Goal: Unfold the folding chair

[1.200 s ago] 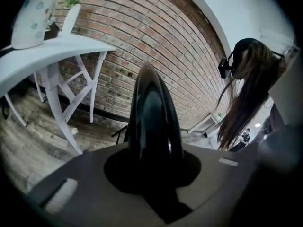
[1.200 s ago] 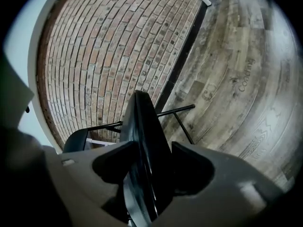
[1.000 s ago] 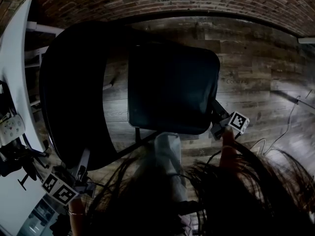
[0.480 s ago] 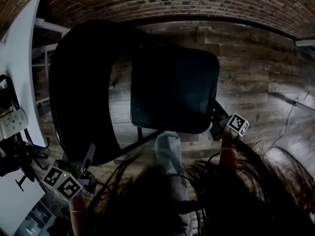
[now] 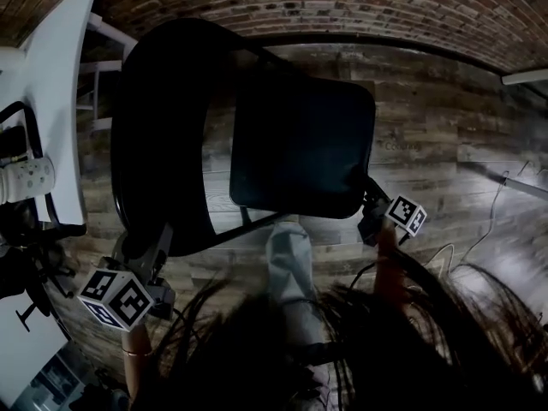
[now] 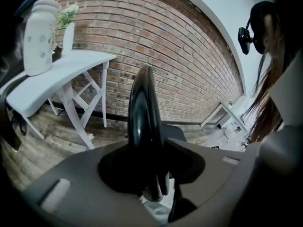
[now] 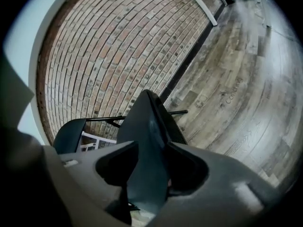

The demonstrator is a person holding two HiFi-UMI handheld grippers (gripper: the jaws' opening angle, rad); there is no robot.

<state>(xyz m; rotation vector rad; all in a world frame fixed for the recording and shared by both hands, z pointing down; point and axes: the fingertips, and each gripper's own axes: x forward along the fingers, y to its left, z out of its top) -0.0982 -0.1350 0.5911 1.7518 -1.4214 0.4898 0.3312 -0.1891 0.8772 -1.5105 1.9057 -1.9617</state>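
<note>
The folding chair [image 5: 257, 144] stands open on the wood floor [image 5: 454, 144] in front of the brick wall [image 5: 342, 7], all black, just ahead of the person's leg [image 5: 291, 272]; its flat seat [image 5: 300, 144] lies to the right and its curved backrest [image 5: 158, 127] arches up on the left. The right gripper [image 5: 370, 214] is at the seat's near right corner. In the right gripper view the edge of the seat [image 7: 147, 141] fills the gap of the right gripper [image 7: 151, 174]; its jaws have just been closing and now clamp that edge from both sides. The left gripper [image 5: 156, 245] is at the lower end of the backrest. In the left gripper view the rim of the backrest [image 6: 142, 108] rises upright through the left gripper [image 6: 151, 174]; its jaws have just been opening and stand apart around the rim, with a little light showing on one side. Left of the chair is a white table [image 5: 60, 84] with a white dotted bottle [image 6: 40, 37] and a small vase of flowers [image 6: 67, 32] on it. A thin cable [image 5: 505, 204] lies on the floor at the far right, well apart from the chair. Dark hair [image 5: 411, 332] hangs across the lower part of the head view
</note>
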